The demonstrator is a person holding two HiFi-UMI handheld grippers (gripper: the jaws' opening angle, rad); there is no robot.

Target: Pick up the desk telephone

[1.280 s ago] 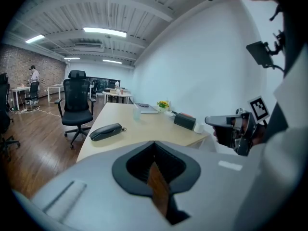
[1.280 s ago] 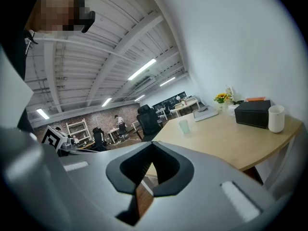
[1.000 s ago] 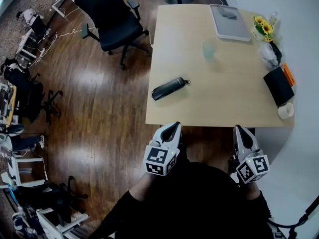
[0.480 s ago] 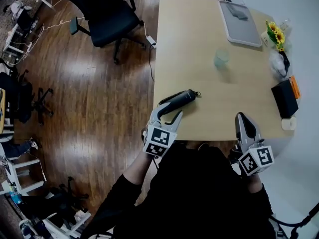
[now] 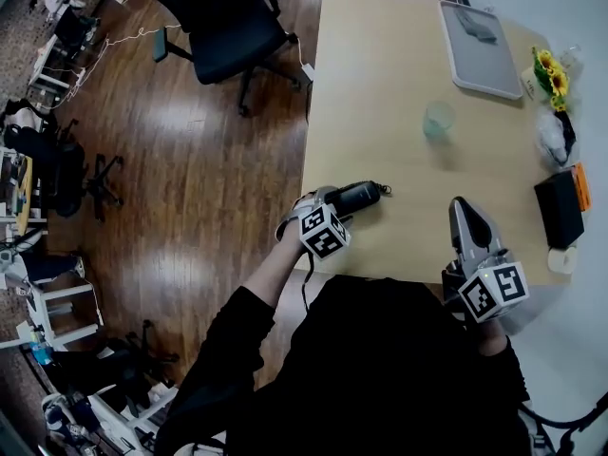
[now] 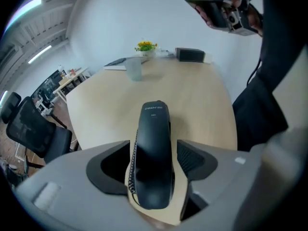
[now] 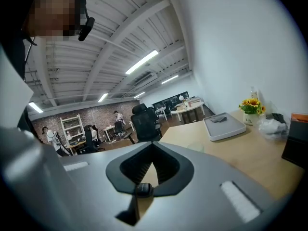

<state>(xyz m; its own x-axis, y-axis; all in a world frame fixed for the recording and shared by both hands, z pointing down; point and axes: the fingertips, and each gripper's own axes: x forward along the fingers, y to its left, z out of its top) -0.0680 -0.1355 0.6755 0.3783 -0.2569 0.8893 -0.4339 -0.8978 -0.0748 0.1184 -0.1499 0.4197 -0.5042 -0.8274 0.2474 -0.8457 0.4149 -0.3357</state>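
Note:
The black telephone handset [image 5: 359,196] lies on the light wooden table [image 5: 380,84] near its front left edge. My left gripper [image 5: 328,205] points steeply down over the handset's near end. In the left gripper view the handset [image 6: 154,129] lies lengthwise between the two pads [image 6: 192,159], with its coiled cord showing along the left side. The jaws have just been opening; they stand wide and a strip of table shows beside the handset. My right gripper [image 5: 463,209] hovers over the table's front right, jaws closed tip to tip [image 7: 152,146], holding nothing.
A pale green cup [image 5: 439,119] stands mid-table, with a grey tray [image 5: 480,36] at the far end. Sunflowers [image 5: 551,65], a black box [image 5: 559,207] and a tape roll [image 5: 562,259] line the right edge. A black office chair [image 5: 223,22] stands on the wooden floor to the left.
My left gripper has gone forward and down onto the handset, rolled, and spread its jaws. The right gripper has moved forward over the table's front edge, still closed.

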